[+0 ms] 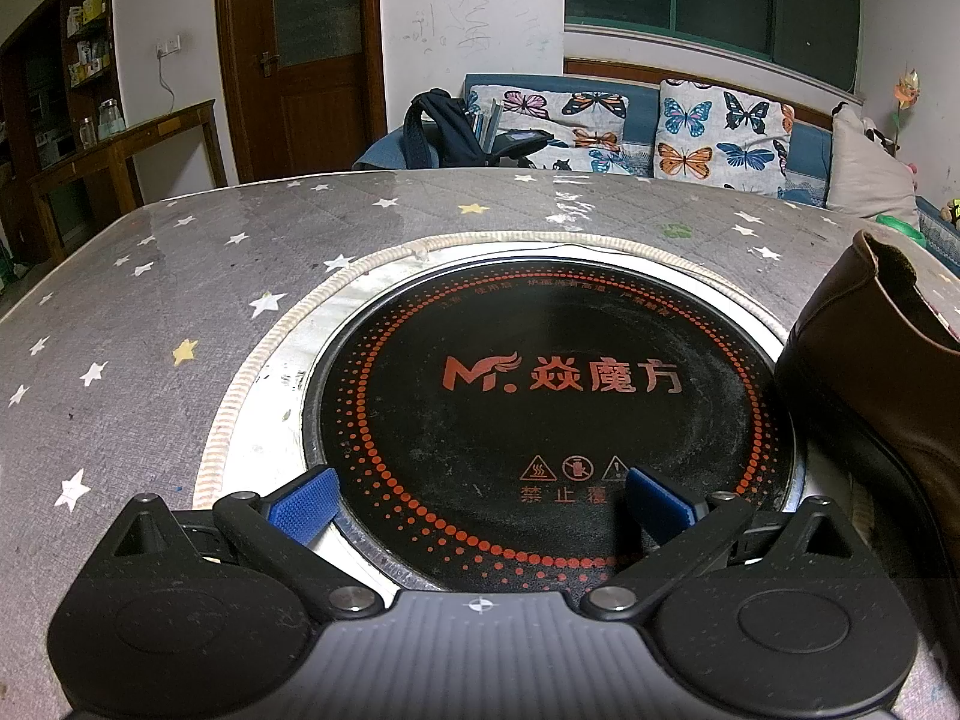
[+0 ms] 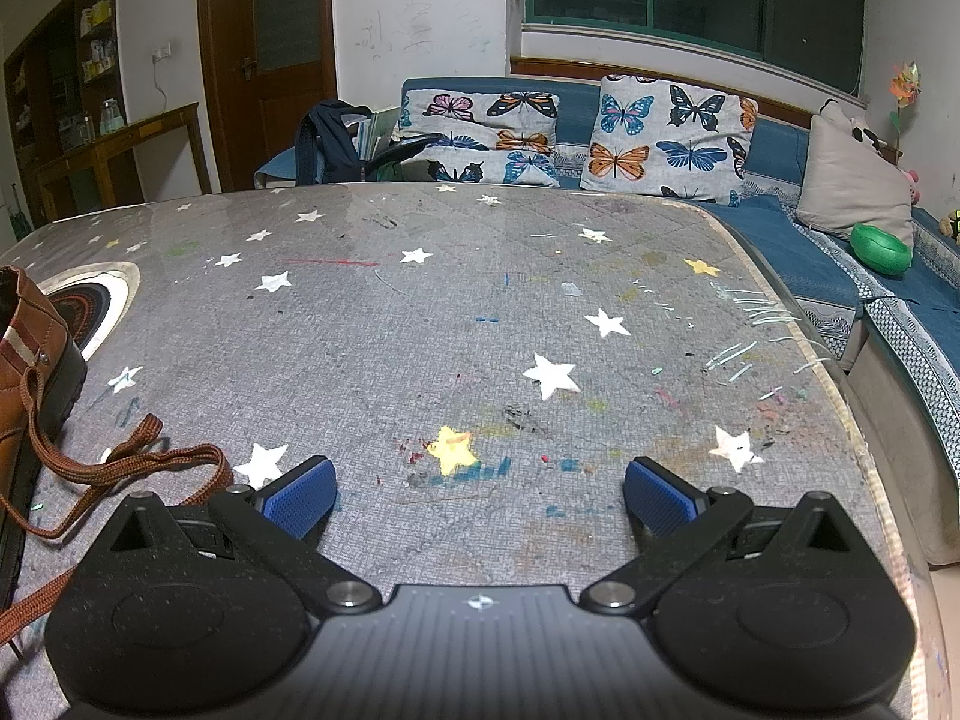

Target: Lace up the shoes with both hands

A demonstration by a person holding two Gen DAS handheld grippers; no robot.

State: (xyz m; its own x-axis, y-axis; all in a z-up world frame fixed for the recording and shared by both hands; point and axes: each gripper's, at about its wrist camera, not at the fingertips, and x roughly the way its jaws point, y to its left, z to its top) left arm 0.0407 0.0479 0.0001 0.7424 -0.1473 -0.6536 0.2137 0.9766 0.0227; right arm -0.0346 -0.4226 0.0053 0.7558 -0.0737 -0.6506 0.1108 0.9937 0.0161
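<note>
On the star-patterned desk, left gripper above the black hotplate, jaws released and empty, brown shoe just right of it, loose brown lace trailing toward the right gripper, jaws likewise spread wide, empty.

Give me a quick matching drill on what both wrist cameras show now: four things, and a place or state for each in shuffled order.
Things:
1. left gripper
2. right gripper
3. brown shoe
4. shoelace

Places or states:
A. lies loose on the starred cloth
B. open above the black round cooktop
C. stands at the cooktop's edge
D. open above bare starred cloth

Pairs: 1-B, 2-D, 3-C, 4-A
</note>
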